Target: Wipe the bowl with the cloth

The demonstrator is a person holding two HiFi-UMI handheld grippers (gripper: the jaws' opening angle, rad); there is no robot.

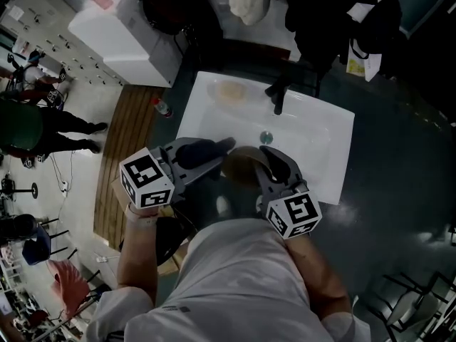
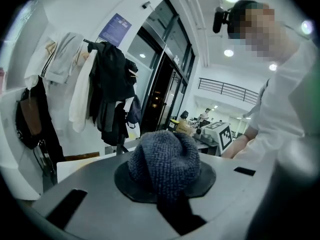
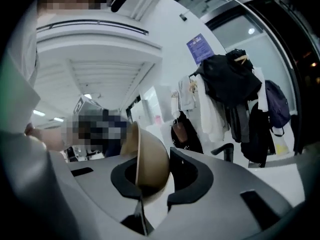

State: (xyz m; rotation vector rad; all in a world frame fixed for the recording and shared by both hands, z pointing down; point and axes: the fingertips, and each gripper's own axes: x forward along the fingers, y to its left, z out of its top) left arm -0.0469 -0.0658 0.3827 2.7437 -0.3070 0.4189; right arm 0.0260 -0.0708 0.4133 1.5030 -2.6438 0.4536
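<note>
As seen in the head view, a person stands at the near edge of a white sink (image 1: 328,130). The left gripper (image 1: 222,147) is clenched on a dark cloth (image 1: 198,152), and both are held over the sink's near left part. Just to the right, a tan bowl (image 1: 242,167) is grasped by the right gripper (image 1: 265,161), above the sink's near rim. The cloth and the bowl are close together; whether they touch cannot be told. A black tap (image 1: 279,95) stands at the far rim, and a drain (image 1: 266,137) lies between it and the bowl. A wooden board (image 1: 132,141) lies left of the sink, with a bottle (image 1: 162,107) at its far end.

In the left gripper view, the cloth (image 2: 165,161) is seen bunched into a knitted ball, and the 2 jaws are pressed onto it. Clothes (image 2: 107,91) hang on the far wall.

In the right gripper view, the bowl (image 3: 150,164) is turned on its edge, with its opening to the left. Its wall is pinched between the 2 jaws, 1 inside and 1 outside. The tap (image 3: 225,151) shows to the right.
</note>
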